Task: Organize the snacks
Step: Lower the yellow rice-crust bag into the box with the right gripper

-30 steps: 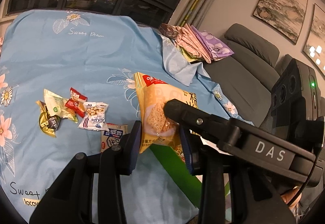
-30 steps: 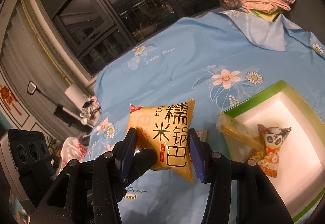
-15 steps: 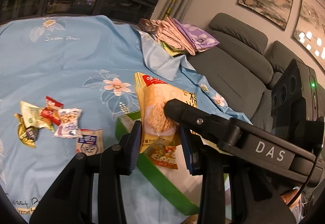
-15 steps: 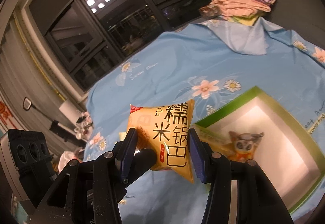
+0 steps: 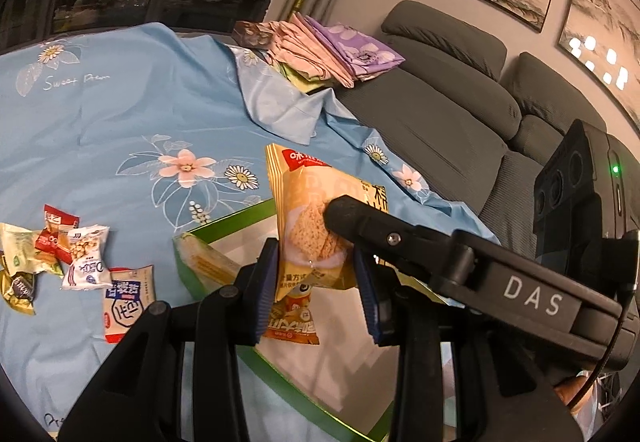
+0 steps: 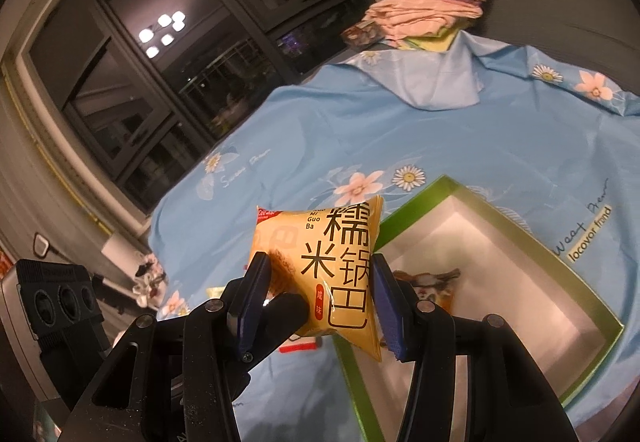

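Both tools grip one yellow snack bag [image 5: 308, 238]: left tool [image 5: 316, 282] and right tool [image 6: 318, 292] closed partway on its sides, above the green-rimmed box [image 6: 532, 242]. Left of the box, loose snack packets [image 5: 80, 258] lie on the blue cloth [image 5: 120, 113].

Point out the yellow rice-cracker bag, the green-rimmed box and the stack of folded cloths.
yellow rice-cracker bag [image 6: 340, 262]: right wrist view, on its printed front.
green-rimmed box [image 6: 516, 230]: right wrist view, on the far green rim.
stack of folded cloths [image 5: 340, 49]: left wrist view, on the purple flowered top cloth.
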Motion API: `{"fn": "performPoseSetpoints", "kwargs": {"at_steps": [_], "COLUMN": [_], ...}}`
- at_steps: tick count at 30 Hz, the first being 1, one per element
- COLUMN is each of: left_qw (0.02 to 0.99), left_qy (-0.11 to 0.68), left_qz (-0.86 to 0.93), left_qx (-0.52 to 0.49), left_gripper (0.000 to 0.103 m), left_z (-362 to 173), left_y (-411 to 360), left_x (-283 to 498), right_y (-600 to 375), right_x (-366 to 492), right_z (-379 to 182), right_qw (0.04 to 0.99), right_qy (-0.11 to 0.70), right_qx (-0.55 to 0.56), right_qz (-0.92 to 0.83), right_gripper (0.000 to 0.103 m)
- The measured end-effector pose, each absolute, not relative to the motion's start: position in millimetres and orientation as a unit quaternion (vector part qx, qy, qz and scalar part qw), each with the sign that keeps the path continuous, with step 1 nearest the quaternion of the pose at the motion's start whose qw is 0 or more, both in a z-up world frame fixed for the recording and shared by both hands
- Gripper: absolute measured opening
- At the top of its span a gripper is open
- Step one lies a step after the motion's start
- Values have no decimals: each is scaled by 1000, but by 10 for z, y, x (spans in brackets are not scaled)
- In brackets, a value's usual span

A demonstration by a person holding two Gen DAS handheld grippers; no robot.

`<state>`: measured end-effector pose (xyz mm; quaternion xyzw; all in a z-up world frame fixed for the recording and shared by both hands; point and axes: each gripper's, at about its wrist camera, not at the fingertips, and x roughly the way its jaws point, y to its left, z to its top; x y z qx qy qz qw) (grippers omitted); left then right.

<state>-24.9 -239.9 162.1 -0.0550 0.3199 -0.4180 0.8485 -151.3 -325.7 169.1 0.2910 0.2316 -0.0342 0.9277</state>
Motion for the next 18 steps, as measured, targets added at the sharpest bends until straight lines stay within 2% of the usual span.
{"fn": "performPoseSetpoints", "kwargs": {"at_steps": [18], "left_qw": [832], "left_qy": [352], "left_qz": [-425], "left_qx": [-48], "left_gripper": [37], "left_z": [1438], "left_y": [-2661], "left_x": [-160], "right_y": [-3510], "right_x": [-1465], "right_z": [1504], "right_qw": [911], "right_qy": [254], "right_qx": [320], "right_qz": [-62], "right_gripper": [53]}}
